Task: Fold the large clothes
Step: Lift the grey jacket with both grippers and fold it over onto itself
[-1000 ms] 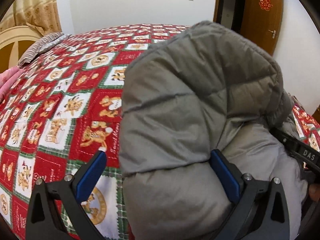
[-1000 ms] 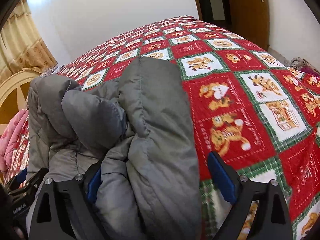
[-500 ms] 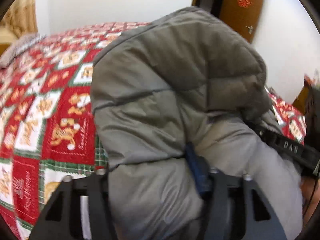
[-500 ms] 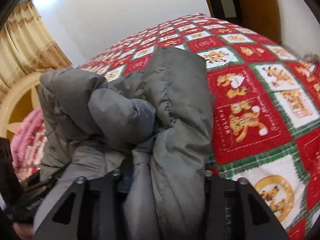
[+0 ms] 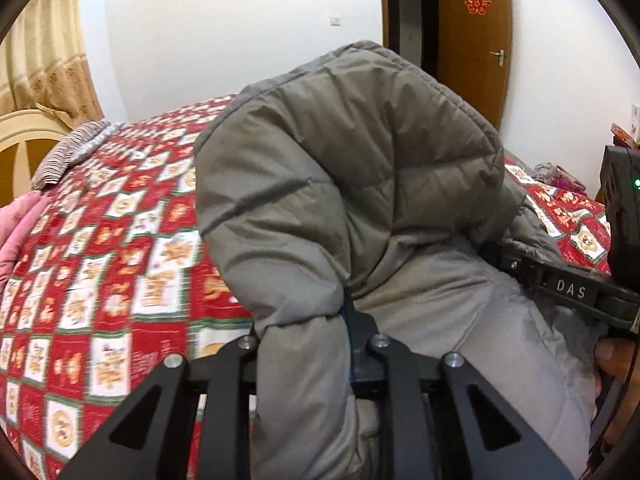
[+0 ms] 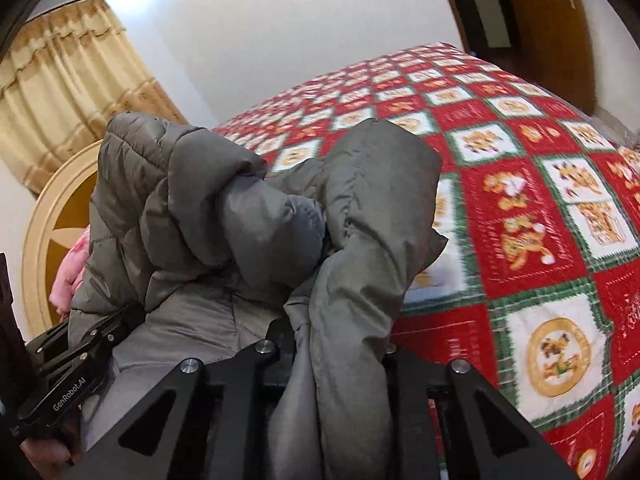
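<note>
A grey puffy jacket (image 5: 344, 184) is lifted off the bed. My left gripper (image 5: 308, 336) is shut on a thick fold of its left edge, and the fabric bulges up over the jaws and hides them. My right gripper (image 6: 340, 340) is shut on the jacket's right edge (image 6: 360, 240), which hangs bunched over the fingers. The jacket sags between the two grippers. The right gripper also shows at the right of the left wrist view (image 5: 568, 288), and the left gripper at the lower left of the right wrist view (image 6: 68, 368).
A bed with a red, white and green patterned quilt (image 5: 120, 240) lies below and ahead, also in the right wrist view (image 6: 540, 220). A pink cloth (image 5: 20, 228) and striped pillow (image 5: 68, 152) lie at the far left by the headboard (image 6: 52, 240). A wooden door (image 5: 472, 40) stands beyond.
Both grippers went from open around the jacket edges to shut on them. They then rose, lifting the jacket off the quilt.
</note>
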{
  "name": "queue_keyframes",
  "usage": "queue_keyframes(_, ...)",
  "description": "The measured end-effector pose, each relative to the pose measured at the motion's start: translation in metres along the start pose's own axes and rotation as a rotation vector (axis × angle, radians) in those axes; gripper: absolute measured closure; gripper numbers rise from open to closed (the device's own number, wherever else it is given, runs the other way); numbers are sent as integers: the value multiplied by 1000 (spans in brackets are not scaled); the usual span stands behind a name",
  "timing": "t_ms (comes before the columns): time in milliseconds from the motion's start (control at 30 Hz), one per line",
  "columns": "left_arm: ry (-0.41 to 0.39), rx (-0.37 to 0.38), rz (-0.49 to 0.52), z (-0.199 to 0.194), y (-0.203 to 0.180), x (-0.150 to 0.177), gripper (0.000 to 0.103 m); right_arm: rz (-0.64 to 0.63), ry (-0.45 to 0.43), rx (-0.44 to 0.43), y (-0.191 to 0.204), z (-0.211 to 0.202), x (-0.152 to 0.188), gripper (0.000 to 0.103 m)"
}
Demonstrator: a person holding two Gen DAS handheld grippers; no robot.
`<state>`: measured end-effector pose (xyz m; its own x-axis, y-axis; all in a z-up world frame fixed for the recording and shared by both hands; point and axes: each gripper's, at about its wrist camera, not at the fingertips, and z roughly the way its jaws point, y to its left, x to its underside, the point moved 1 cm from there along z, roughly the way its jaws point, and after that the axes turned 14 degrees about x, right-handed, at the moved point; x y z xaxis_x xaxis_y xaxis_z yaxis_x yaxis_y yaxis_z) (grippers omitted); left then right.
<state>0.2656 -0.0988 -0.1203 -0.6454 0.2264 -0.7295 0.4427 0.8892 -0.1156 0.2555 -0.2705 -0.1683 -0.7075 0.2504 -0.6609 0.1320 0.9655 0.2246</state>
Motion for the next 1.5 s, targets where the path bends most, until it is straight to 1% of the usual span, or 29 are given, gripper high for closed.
queue_keyframes(133, -28, -33, -15, -24, 13, 4, 81, -38, -24, -44, 32, -12, -3, 87)
queue_keyframes(367, -65, -107, -47, -60, 54, 13, 81, -121, -35, -108, 96, -18, -10, 87)
queue_keyframes(633, -84, -173, -131, -94, 104, 38, 81, -217, -12, -167, 166, -10, -3, 87)
queue_keyframes(900, -88, -222, -193, -112, 146, 58, 81, -291, 23, -213, 226, 0, 11, 87)
queue_keyframes(1100, -77, -246, -227, -117, 170, 75, 81, -333, 55, -225, 255, 19, 18, 87)
queue_keyframes(1333, -47, -238, -291, -103, 196, 99, 79, -365, 108, -211, 274, 49, 39, 87)
queue_keyframes(1400, -50, -245, -309, -102, 201, 103, 70, -375, 118, -207, 277, 56, 43, 87)
queue_keyframes(1500, -45, -247, -320, -100, 206, 108, 64, -381, 126, -201, 279, 63, 47, 87)
